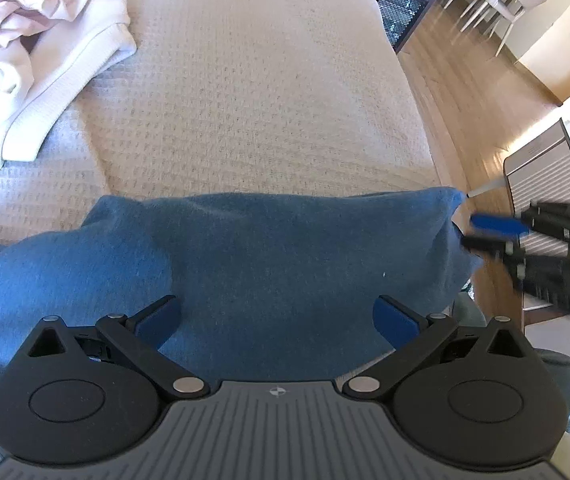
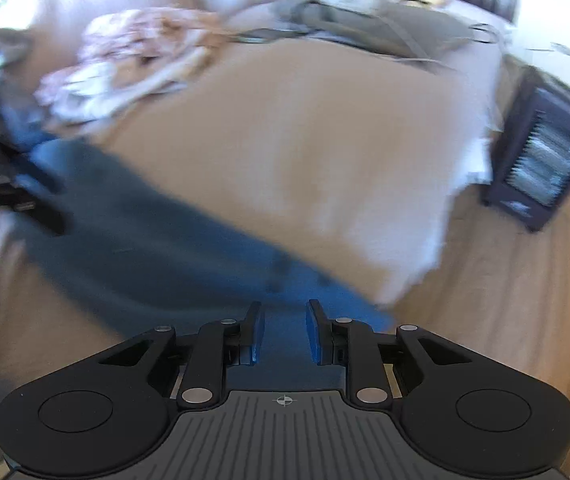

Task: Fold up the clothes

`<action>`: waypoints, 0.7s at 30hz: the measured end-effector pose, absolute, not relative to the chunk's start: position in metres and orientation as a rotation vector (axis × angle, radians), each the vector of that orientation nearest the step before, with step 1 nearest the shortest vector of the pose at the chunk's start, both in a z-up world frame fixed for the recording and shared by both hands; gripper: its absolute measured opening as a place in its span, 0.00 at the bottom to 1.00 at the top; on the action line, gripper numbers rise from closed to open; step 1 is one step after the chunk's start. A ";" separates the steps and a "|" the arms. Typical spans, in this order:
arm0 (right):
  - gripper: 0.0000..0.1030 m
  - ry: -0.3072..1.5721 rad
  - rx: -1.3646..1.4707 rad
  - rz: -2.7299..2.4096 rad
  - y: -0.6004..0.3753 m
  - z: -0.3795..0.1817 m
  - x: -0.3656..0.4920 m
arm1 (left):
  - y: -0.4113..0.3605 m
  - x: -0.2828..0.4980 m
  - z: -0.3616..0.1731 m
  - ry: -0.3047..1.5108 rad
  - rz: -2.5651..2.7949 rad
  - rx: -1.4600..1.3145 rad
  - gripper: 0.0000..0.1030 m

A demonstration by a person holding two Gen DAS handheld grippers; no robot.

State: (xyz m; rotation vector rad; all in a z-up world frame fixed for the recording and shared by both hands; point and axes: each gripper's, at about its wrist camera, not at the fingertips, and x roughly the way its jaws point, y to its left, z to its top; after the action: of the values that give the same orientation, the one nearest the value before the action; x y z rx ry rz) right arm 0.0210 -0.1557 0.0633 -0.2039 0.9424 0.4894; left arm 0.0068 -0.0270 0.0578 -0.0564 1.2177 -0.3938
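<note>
Across the near edge of the bed, a blue garment of soft, fuzzy knit lies in a broad band over a beige waffle-weave blanket, its left part bunched into a rounded fold. Directly above it hovers the left gripper, its blue-padded fingers spread wide apart and holding nothing. At the garment's right end, just off the bed's corner, the right gripper points in toward the cloth; its own view shows its fingers a modest gap apart with blue fabric in front of them, but heavy blur leaves it unclear whether they grip it. Further back on the left sits a heap of white ribbed and pale pink clothes, crumpled. Beyond the bed's right side is wooden flooring and a dark heater.
</note>
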 end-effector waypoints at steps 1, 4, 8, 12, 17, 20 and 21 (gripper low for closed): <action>0.23 0.946 -0.196 0.515 -0.147 0.063 0.016 | -0.026 0.005 0.057 1.217 -0.392 -0.061 1.00; 0.23 0.956 -0.206 0.551 -0.125 0.057 0.006 | -0.019 0.000 0.057 1.218 -0.384 -0.075 1.00; 0.23 0.997 -0.195 0.510 -0.118 0.042 0.004 | -0.010 -0.004 0.054 1.222 -0.364 -0.085 1.00; 0.23 1.016 -0.142 0.471 -0.120 0.034 0.006 | -0.004 -0.003 0.045 1.242 -0.344 -0.084 1.00; 0.23 1.029 -0.109 0.431 -0.120 0.029 0.007 | -0.006 -0.005 0.040 1.250 -0.345 -0.039 1.00; 0.23 1.037 -0.093 0.408 -0.119 0.027 0.008 | -0.008 -0.006 0.039 1.248 -0.354 -0.013 1.00; 0.24 1.039 -0.091 0.403 -0.118 0.027 0.009 | -0.009 -0.006 0.038 1.247 -0.358 -0.006 1.00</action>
State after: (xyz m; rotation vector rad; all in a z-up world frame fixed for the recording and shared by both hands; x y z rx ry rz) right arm 0.0087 -0.1182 0.0265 -0.0906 1.0393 0.4034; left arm -0.0060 -0.0086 0.0379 -0.0056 1.2474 -0.3579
